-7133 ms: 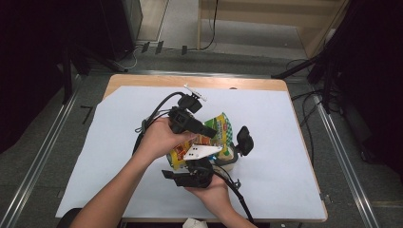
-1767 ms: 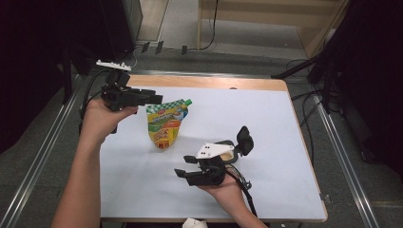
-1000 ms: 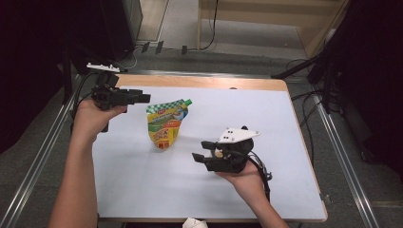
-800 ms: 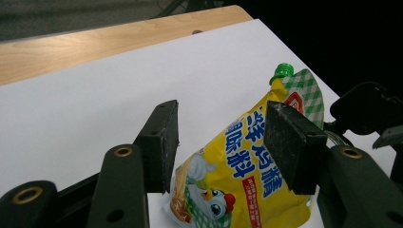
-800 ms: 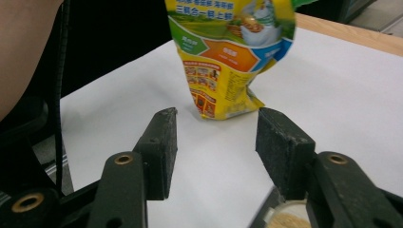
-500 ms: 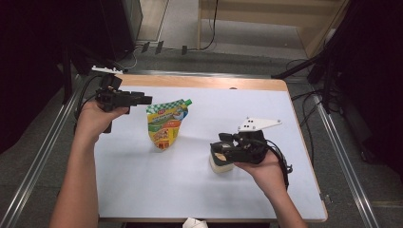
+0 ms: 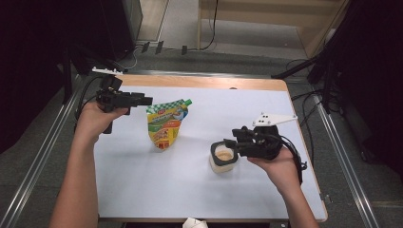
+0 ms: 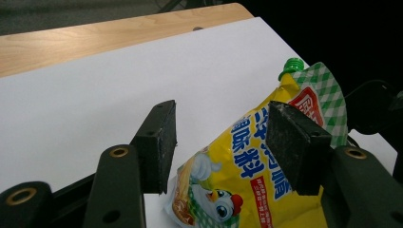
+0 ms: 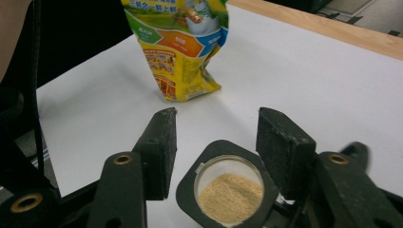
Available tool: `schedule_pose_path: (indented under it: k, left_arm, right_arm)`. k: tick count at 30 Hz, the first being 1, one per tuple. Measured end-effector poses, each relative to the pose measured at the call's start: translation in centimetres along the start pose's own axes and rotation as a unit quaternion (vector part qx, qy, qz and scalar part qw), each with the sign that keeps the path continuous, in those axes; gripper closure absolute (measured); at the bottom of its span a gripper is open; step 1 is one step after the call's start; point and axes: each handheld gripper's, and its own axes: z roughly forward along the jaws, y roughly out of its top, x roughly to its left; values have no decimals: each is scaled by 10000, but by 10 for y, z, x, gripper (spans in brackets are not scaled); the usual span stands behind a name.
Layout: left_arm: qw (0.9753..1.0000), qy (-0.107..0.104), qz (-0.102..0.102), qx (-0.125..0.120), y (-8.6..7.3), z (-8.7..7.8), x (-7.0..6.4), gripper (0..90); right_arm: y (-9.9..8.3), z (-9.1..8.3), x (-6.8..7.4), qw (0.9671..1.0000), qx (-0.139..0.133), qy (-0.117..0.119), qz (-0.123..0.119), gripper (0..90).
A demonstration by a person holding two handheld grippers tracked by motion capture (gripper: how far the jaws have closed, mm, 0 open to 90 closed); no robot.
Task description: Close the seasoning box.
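Note:
A yellow and green seasoning pouch (image 7: 166, 126) with a green screw cap (image 8: 291, 64) lies on the white sheet. A small jar (image 7: 222, 156) with a black rim stands to its right, with tan powder (image 9: 230, 197) inside. My right gripper (image 7: 231, 142) is open at the jar's right side, and in the right gripper view (image 9: 216, 128) its jaws straddle the rim from just above. My left gripper (image 7: 145, 100) is open, held above the table left of the pouch and pointing at it. In the left gripper view (image 8: 221, 142) the pouch (image 8: 247, 175) shows beyond the jaws.
The white sheet (image 7: 190, 190) covers the table, with a wooden strip (image 7: 199, 81) along the far edge. Metal rails run down both sides. A dark stand (image 7: 328, 71) is off the far right corner. A black object (image 9: 354, 149) lies behind the right jaw.
Over the last second my right hand swung rightward and now sits at the jar's right, jaws over its rim. The left gripper and the pouch have hardly moved.

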Motion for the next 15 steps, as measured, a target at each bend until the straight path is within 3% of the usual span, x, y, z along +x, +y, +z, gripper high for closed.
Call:
schedule_pose_path:
  k: [15]
  left_arm:
    - [9999,-44,67,114,-1,4,-2,426]
  right_arm:
    - [-4,-28,-25,9987,-255,-353,246,533]
